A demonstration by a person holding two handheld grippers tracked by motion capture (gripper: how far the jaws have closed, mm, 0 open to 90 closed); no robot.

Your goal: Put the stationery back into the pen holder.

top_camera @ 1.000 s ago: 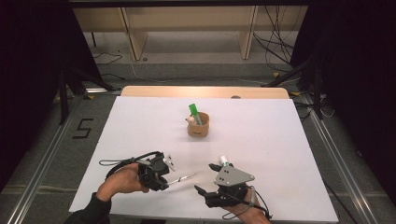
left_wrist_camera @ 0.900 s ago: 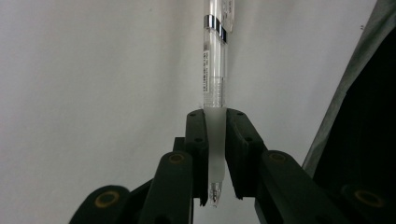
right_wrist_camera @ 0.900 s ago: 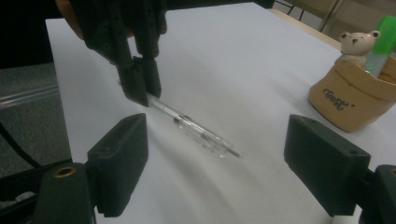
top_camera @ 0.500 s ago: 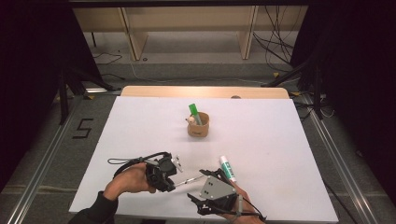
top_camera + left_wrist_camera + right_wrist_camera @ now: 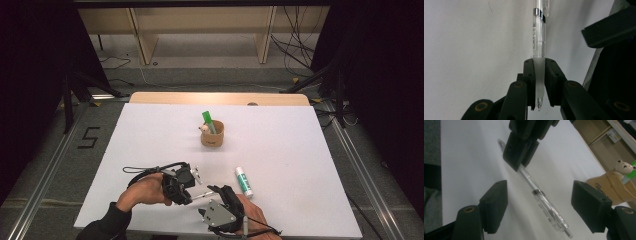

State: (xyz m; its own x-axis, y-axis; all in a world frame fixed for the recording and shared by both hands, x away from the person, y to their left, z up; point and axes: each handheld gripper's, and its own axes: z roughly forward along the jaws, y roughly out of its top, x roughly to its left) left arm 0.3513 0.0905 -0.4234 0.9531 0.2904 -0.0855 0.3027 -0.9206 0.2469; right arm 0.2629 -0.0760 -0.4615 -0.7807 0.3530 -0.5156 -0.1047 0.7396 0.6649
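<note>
Sitting mid-table on the white table: a tan wooden cup holding 1 green marker and a small bear figure. Gripping at lower left: the left gripper, jaws clamped narrowly on the frosted grip end of a clear pen, tip pointing back toward the camera. Hovering beside it: the right gripper, 2 jaws spread wide either side of the pen's barrel, not touching. Lying farther right: a white glue stick with green label.

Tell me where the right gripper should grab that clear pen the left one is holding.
Take the clear pen on its free barrel past the silver band, fingers closing across it from both sides; the left gripper already clamps the tip end.
</note>
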